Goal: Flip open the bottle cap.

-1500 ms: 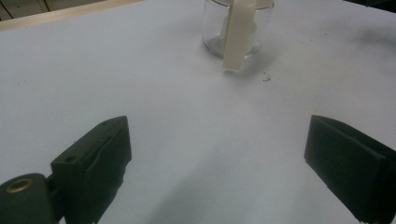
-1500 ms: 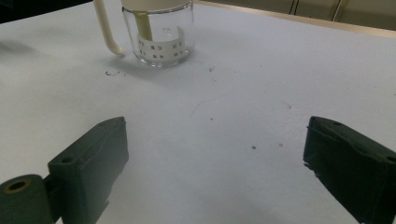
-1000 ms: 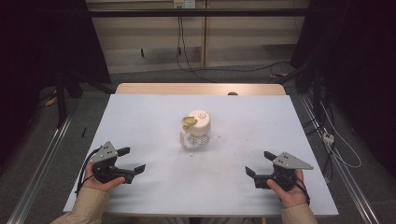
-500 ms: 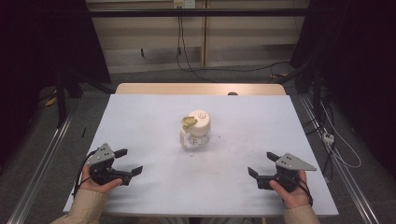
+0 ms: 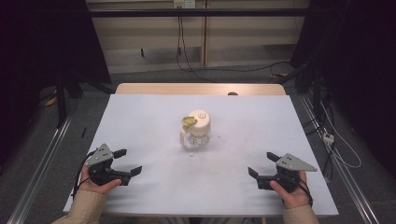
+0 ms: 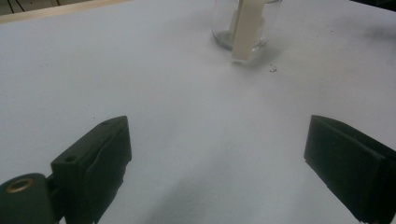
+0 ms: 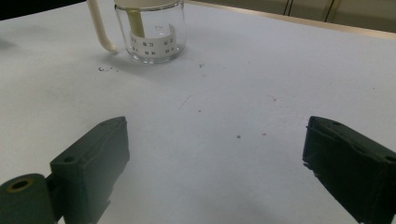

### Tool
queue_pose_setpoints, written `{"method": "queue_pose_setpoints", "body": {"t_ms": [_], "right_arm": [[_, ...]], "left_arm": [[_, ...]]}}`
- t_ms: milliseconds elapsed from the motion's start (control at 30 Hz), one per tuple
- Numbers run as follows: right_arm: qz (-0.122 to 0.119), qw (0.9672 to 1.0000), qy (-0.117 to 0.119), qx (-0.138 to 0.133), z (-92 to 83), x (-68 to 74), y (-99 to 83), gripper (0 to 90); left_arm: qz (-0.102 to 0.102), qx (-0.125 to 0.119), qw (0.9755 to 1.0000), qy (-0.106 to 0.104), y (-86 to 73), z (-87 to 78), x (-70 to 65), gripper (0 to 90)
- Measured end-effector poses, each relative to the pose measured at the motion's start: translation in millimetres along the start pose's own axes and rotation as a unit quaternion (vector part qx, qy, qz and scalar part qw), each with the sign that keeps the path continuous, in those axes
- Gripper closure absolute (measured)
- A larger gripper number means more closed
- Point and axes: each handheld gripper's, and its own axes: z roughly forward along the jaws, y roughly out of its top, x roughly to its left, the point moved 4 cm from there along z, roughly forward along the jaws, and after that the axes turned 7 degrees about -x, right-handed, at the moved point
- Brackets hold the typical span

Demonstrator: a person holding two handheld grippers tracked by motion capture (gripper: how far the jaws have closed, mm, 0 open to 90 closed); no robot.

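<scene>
Your left gripper (image 5: 122, 162) rests low at the near left of the white table (image 5: 140, 121), jaws spread wide with nothing between them. Your right gripper (image 5: 262, 164) sits at the near right, jaws equally wide apart and empty. The glass jar (image 5: 196, 131) stands upright near the table's middle, well apart from both grippers, ahead of them and roughly between their lines of sight. Its long axis runs vertically, and its cream handle (image 5: 184, 139) points toward your left side. In both gripper views the jar's top is cut off by the upper edge. The small yellowish thing on its lid (image 5: 188, 121) is too small to make out.
</scene>
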Motion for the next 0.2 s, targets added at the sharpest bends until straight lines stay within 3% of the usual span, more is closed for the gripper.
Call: {"method": "queue_pose_setpoints", "body": {"t_ms": [200], "right_arm": [[0.001, 1.0000, 0.003, 0.003, 1.7, 0.8, -1.7, 6.9]], "left_arm": [[0.001, 0.003, 1.0000, 0.000, -0.4, 1.9, -0.9, 7.4]]}}
